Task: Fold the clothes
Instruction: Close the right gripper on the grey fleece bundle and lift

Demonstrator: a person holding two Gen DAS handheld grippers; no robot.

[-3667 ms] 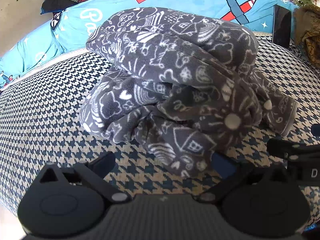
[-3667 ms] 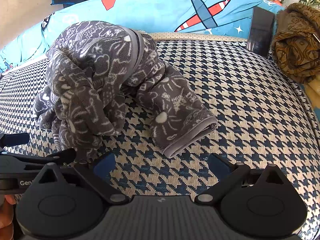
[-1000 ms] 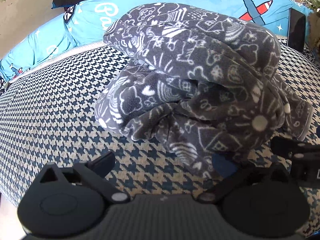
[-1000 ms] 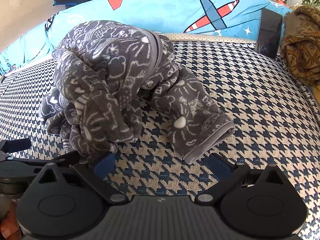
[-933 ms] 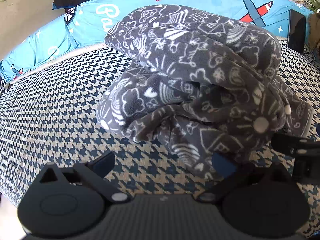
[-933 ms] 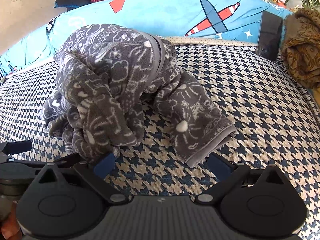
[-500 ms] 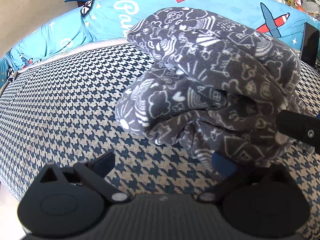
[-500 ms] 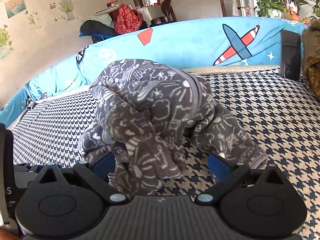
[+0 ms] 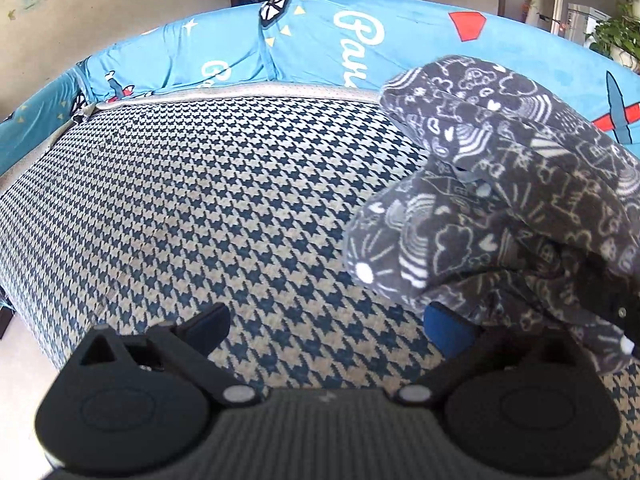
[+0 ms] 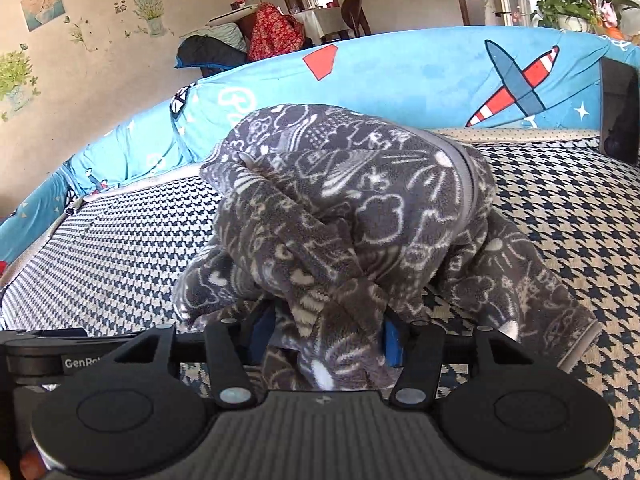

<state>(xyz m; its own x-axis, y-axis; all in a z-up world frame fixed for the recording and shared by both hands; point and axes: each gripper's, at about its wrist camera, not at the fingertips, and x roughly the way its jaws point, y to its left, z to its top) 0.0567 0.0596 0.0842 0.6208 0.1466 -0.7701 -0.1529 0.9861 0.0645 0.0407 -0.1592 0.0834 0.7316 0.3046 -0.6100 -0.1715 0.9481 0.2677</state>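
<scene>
While the grey doodle-print fleece garment (image 10: 352, 232) sits bunched in a tall heap on the houndstooth cushion (image 9: 208, 208), the right gripper (image 10: 326, 338) is level and low over the cushion, pointing straight into the front of the pile, fingers drawn in narrow and pinching a hanging fold of the fleece between the blue pads (image 10: 394, 344). From the right wrist cam the heap fills the middle, with one sleeve (image 10: 536, 292) trailing out toward 4 o'clock, grey cuff at the end. The left gripper (image 9: 332, 326) is spread wide with nothing between its fingers, hovering over bare houndstooth; in its view the fleece sits off at 3 o'clock, a fold draping right over the blue pad (image 9: 448, 330) of the finger on that side. A blue airplane-print cover (image 10: 440, 76) runs along the back at 12 o'clock, and a black panel (image 10: 618, 108) stands at 2 o'clock in the right view
</scene>
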